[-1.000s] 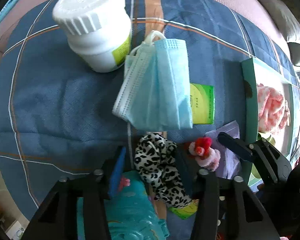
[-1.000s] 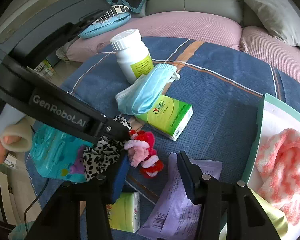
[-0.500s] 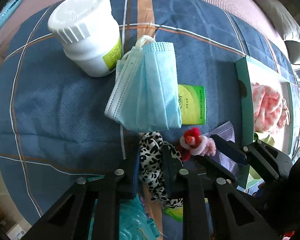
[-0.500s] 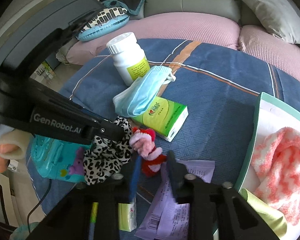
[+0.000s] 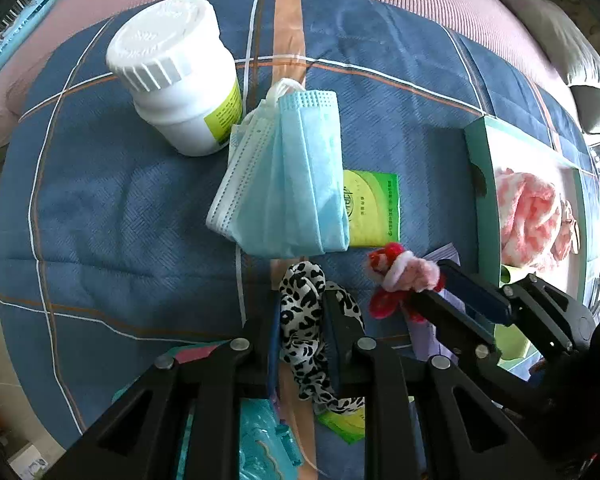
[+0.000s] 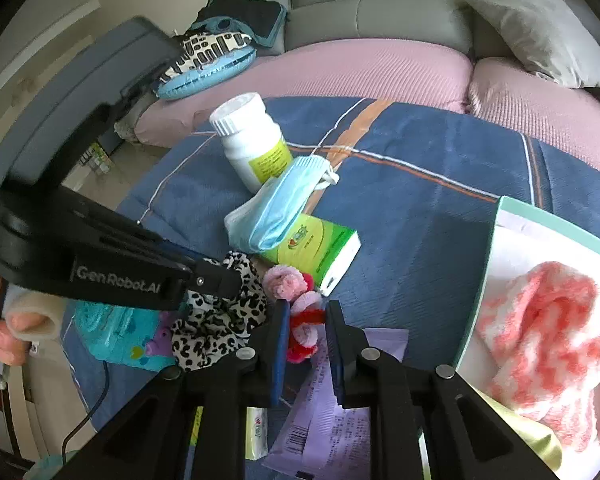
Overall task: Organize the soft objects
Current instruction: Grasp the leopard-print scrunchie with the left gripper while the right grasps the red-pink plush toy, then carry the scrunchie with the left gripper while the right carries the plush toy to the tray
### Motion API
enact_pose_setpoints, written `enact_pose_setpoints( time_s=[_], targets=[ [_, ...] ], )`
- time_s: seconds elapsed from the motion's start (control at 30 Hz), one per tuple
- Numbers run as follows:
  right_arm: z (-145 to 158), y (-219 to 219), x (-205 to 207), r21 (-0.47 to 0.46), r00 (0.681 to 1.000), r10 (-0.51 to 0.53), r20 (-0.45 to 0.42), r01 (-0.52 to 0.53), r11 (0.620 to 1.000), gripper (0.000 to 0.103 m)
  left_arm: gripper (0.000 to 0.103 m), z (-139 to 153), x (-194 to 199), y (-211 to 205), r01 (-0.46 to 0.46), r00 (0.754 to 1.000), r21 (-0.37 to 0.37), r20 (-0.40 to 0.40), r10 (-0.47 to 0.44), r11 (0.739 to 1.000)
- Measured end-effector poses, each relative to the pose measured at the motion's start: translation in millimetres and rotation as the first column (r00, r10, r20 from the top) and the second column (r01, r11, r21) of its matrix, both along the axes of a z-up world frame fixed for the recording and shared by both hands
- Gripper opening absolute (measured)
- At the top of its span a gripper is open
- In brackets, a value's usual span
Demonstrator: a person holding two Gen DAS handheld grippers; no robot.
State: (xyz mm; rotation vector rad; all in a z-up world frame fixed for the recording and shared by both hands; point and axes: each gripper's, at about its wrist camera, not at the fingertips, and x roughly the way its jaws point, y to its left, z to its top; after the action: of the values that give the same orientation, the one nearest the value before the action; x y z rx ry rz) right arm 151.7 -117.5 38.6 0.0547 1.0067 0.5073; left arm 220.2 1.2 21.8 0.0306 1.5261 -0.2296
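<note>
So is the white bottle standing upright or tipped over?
Upright. The bottle stands on its base on the blue blanket, its ribbed cap on top; the mask leans against it.

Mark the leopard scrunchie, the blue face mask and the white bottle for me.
leopard scrunchie (image 5: pixel 302 312): left wrist view, on the band between the closed fingers.
blue face mask (image 5: pixel 288 184): left wrist view, mid pleats.
white bottle (image 6: pixel 256 148): right wrist view, on its body.

A blue plaid blanket (image 5: pixel 112 216) (spread over pink cushions) carries everything. On it stand a white bottle (image 5: pixel 176 76), green tissue pack (image 5: pixel 374 210), teal-rimmed box (image 6: pixel 500 216) and lilac receipt (image 6: pixel 332 420).
</note>
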Motion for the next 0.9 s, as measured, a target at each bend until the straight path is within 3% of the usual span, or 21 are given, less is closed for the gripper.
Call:
enact_pose_setpoints(
  time_s=[0.5, 0.9],
  targets=[
    [34.2, -31.3, -6.7, 0.042, 0.995, -0.069, 0.074, 0.066, 0.997, 0.019, 0.02, 45.2, 0.2, 3.0, -0.025, 0.998, -0.024, 0.055, 0.026, 0.999],
    [67.4, -81.1, -15.5, 0.081, 0.969, -0.195, 0.153, 0.184, 0.98, 0.019, 0.02, 109.0, -16.6, -5.7, -0.033, 0.98, -0.082, 0.195, 0.048, 0.996]
  ],
)
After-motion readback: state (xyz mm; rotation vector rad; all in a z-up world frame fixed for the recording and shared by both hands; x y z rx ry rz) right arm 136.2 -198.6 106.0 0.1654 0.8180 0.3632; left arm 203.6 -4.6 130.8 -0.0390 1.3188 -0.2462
